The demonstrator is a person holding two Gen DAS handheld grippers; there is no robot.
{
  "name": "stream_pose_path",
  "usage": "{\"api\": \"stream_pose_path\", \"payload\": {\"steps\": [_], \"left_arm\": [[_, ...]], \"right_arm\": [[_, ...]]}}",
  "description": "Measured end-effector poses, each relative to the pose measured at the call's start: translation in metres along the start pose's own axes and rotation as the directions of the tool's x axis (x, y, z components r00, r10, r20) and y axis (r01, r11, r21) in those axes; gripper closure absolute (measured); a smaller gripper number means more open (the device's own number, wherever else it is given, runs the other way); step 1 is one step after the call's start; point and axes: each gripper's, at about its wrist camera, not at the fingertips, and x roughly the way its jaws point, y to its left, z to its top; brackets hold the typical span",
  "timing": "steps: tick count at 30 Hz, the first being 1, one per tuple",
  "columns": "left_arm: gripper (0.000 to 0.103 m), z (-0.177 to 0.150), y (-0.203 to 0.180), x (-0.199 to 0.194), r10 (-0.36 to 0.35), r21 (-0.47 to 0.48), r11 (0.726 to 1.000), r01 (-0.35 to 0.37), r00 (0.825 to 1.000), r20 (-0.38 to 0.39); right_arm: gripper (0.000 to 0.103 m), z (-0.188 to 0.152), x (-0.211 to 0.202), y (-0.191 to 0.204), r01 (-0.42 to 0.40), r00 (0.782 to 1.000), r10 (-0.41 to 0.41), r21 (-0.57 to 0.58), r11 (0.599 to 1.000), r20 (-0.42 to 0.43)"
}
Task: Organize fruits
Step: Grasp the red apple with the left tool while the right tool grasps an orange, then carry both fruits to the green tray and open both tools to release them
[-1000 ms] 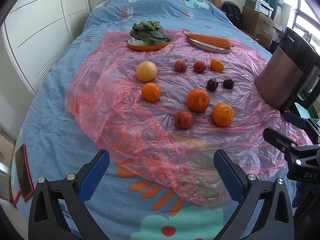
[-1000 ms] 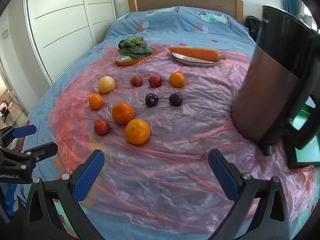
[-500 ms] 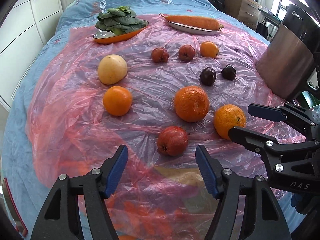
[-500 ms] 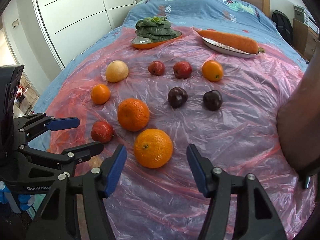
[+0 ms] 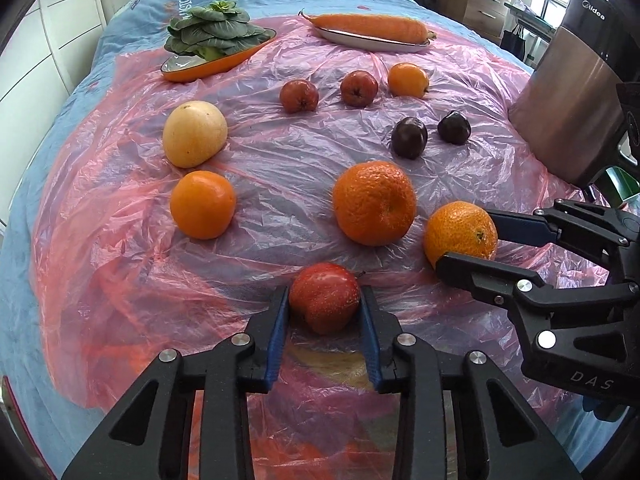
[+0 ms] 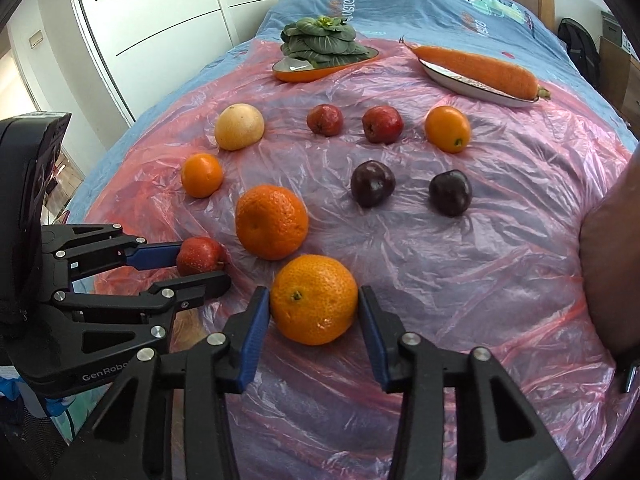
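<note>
Several fruits lie on a pink plastic sheet on a bed. My left gripper is closed around a red apple, its blue pads touching both sides; the apple rests on the sheet. My right gripper is closed around a large orange, also shown in the left wrist view, resting on the sheet. Another large orange, a small orange, a yellow fruit, two dark plums, two small red apples and a small orange lie beyond.
An orange dish of green leaves and a white plate with a carrot stand at the far end. A dark metal appliance stands at the right edge of the sheet. White wardrobe doors stand left of the bed.
Both grippers have moved forward and down to the fruits and narrowed. The left jaws now clasp the red apple, the right jaws clasp the near large orange.
</note>
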Motion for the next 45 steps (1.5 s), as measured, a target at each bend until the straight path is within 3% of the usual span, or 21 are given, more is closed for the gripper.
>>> {"api": "stream_pose_path", "payload": {"steps": [8, 14, 18, 25, 34, 40, 45], "left_arm": [[0.074, 0.002, -0.001, -0.015, 0.028, -0.025, 0.999, -0.028, 0.999, 0.021], [0.074, 0.002, -0.007, -0.049, 0.034, -0.038, 0.999, -0.031, 0.998, 0.055], [0.074, 0.001, -0.031, -0.075, 0.011, -0.014, 1.0, -0.01, 0.997, 0.076], [0.074, 0.003, -0.123, -0.113, -0.099, 0.108, 0.99, 0.088, 0.99, 0.102], [0.074, 0.014, -0.274, -0.145, -0.256, 0.3, 0.93, 0.214, 0.96, 0.108], [0.074, 0.04, -0.359, -0.146, -0.305, 0.404, 0.884, 0.238, 0.946, 0.111], [0.074, 0.072, -0.416, -0.122, -0.284, 0.454, 0.868, 0.203, 0.951, 0.117]], "right_arm": [[0.065, 0.0, -0.02, 0.002, -0.005, 0.999, 0.004, 0.015, 1.0, 0.032], [0.065, -0.012, -0.064, -0.002, -0.013, 0.997, 0.008, 0.061, 0.998, 0.079], [0.065, -0.035, -0.101, -0.013, -0.008, 0.994, -0.004, 0.111, 0.994, 0.107], [0.065, -0.085, -0.176, -0.061, 0.076, 0.982, -0.113, 0.237, 0.969, 0.149], [0.065, -0.14, -0.262, -0.159, 0.202, 0.934, -0.302, 0.414, 0.888, 0.193], [0.066, -0.155, -0.296, -0.226, 0.248, 0.89, -0.398, 0.496, 0.832, 0.224], [0.066, -0.156, -0.304, -0.283, 0.276, 0.86, -0.456, 0.543, 0.793, 0.229]]}}
